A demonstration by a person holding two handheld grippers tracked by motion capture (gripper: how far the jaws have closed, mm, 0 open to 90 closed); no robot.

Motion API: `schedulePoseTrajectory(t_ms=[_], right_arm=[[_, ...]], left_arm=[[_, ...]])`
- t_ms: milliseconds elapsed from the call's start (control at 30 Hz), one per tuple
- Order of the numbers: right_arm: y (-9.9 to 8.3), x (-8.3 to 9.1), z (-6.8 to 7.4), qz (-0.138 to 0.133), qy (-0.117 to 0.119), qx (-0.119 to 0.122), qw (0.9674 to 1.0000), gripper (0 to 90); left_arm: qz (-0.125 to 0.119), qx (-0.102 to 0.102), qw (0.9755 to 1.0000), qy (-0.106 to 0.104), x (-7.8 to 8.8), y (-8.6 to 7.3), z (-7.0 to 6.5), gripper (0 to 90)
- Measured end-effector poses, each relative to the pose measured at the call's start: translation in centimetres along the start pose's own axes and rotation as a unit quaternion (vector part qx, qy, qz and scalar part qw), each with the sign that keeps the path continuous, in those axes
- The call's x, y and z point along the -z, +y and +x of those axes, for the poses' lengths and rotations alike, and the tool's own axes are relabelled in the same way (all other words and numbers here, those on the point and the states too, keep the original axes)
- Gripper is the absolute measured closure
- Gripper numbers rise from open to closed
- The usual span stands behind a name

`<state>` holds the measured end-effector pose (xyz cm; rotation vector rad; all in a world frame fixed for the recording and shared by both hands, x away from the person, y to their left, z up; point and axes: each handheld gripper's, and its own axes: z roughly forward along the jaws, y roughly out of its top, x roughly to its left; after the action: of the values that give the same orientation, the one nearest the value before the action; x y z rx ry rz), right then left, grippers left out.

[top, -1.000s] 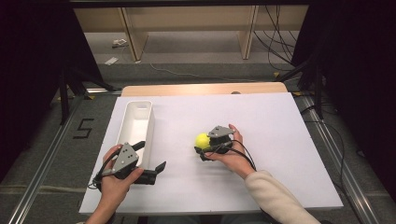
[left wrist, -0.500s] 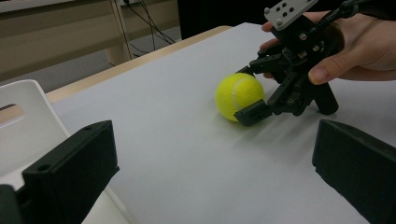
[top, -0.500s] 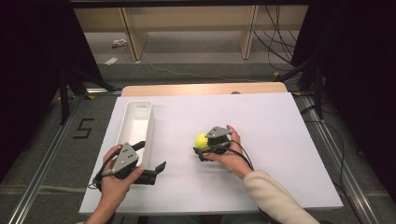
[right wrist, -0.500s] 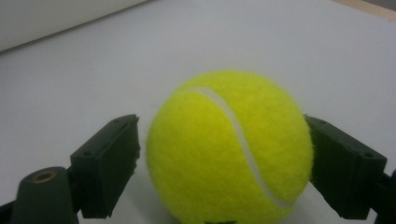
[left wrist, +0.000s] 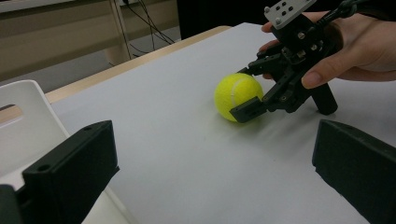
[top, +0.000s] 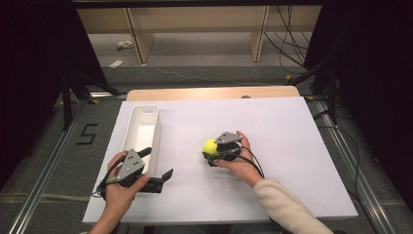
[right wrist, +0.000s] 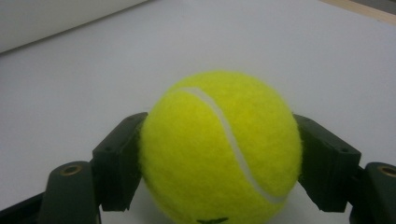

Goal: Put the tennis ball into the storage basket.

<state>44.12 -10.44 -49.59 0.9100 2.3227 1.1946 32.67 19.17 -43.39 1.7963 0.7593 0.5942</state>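
The right gripper (top: 212, 152) clamps the tennis ball (top: 210, 146) mid-table; keep the squeeze centred while lifting toward the white bin (top: 142, 138) near the left edge. The left gripper (top: 157, 169) waits wide open.

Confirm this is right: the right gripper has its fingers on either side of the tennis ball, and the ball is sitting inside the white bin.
Not quite. The right gripper does have its fingers on either side of the tennis ball, but the ball is on the white table, apart from the white bin, as the high view shows.

A lab-like recording bay: white table (top: 292, 122) between black curtains (top: 34, 73), loose floor cables (top: 287, 44), metal rails (top: 44, 175).
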Motion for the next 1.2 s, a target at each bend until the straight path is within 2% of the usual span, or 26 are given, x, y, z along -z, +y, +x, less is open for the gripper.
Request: schedulePoseTrajectory(t_ms=[400, 1200], right_arm=[[0.1, 0.2, 0.0, 0.000, 0.002, 0.000, 1.0000, 26.6], [1.3, 1.3, -0.1, -0.025, -0.001, -0.004, 0.9997, 26.8]], left_arm=[[0.000, 0.000, 1.0000, -0.001, 0.0, 0.0, 0.0, 0.0], [-0.001, 0.000, 1.0000, 0.000, 0.0, 0.0, 0.0, 0.0]])
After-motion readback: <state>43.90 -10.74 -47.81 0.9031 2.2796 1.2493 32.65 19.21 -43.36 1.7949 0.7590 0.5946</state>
